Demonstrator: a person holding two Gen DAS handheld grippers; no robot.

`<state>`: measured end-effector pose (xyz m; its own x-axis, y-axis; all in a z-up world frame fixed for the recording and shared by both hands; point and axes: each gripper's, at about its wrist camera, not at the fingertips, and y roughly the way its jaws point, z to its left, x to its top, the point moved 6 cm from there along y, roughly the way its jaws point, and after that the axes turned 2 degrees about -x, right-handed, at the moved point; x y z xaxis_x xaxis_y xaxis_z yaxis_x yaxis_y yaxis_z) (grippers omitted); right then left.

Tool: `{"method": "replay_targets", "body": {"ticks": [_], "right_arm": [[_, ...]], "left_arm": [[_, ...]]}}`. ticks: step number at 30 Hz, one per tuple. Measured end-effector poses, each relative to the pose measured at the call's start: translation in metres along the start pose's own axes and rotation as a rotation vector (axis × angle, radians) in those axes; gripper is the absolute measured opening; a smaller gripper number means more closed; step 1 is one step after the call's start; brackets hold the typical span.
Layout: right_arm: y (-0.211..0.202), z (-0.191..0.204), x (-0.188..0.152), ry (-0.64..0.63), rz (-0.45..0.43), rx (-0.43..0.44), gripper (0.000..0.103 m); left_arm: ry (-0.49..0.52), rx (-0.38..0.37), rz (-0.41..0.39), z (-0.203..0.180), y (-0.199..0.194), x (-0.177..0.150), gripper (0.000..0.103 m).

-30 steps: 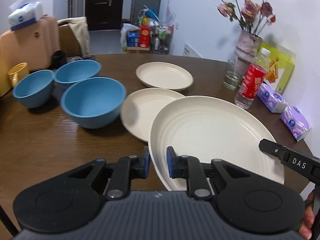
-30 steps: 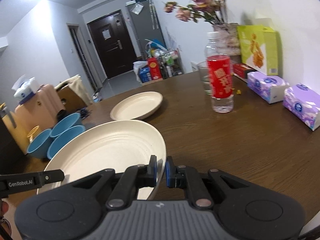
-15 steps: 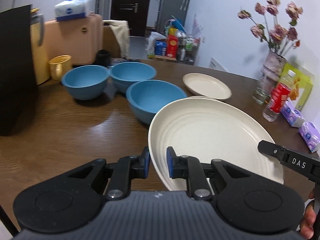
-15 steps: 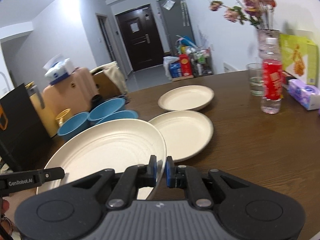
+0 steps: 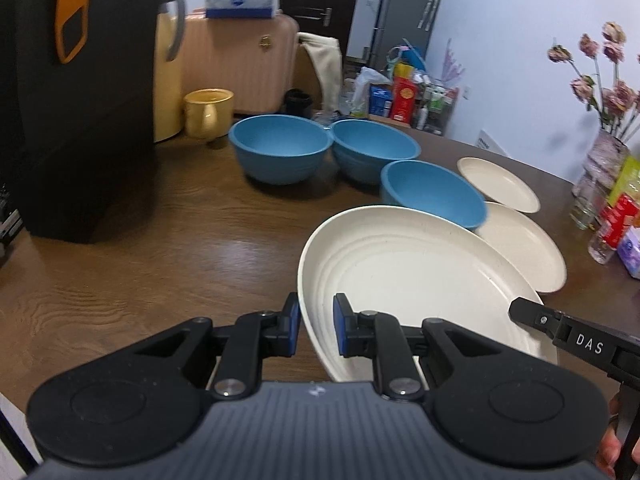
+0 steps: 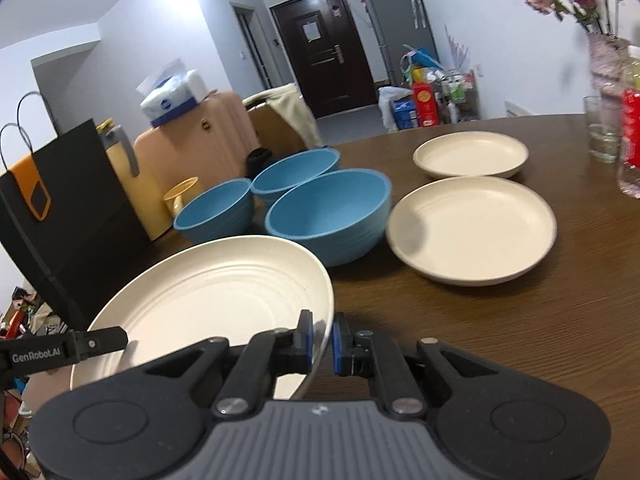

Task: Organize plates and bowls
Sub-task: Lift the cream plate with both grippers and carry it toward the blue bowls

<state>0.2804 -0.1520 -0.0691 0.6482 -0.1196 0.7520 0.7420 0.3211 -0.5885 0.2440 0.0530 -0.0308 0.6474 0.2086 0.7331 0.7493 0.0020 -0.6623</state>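
— Why both tongs on one plate?

— It's wide and shallow. My left gripper (image 5: 316, 330) is clamped on the near rim of the big plate (image 5: 404, 276), and my right gripper (image 6: 322, 338) pinches the opposite rim, so it stays level and can't tip.

— Where is it now?

— In the air over the brown table (image 5: 160, 248), just in front of the three blue bowls (image 6: 328, 216). Two smaller plates (image 6: 472, 228) lie to the right on the table, apart from each other.

— And next?

— I'd guess it goes down on bare wood as the base, with the smaller plates stacked on top.
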Motion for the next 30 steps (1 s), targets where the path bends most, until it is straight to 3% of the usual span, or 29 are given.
{"method": "replay_targets", "body": {"ticks": [18,30], "right_arm": [[0.096,0.064,-0.007,-0.052,0.039,-0.001,0.009],[0.148,0.086,0.001,-0.076,0.037,-0.017,0.010]], "left_arm": [[-0.092,0.048,0.035,0.087,0.067,0.012,0.018],[-0.100,0.052,0.048,0.117,0.112,0.029,0.018]]}}
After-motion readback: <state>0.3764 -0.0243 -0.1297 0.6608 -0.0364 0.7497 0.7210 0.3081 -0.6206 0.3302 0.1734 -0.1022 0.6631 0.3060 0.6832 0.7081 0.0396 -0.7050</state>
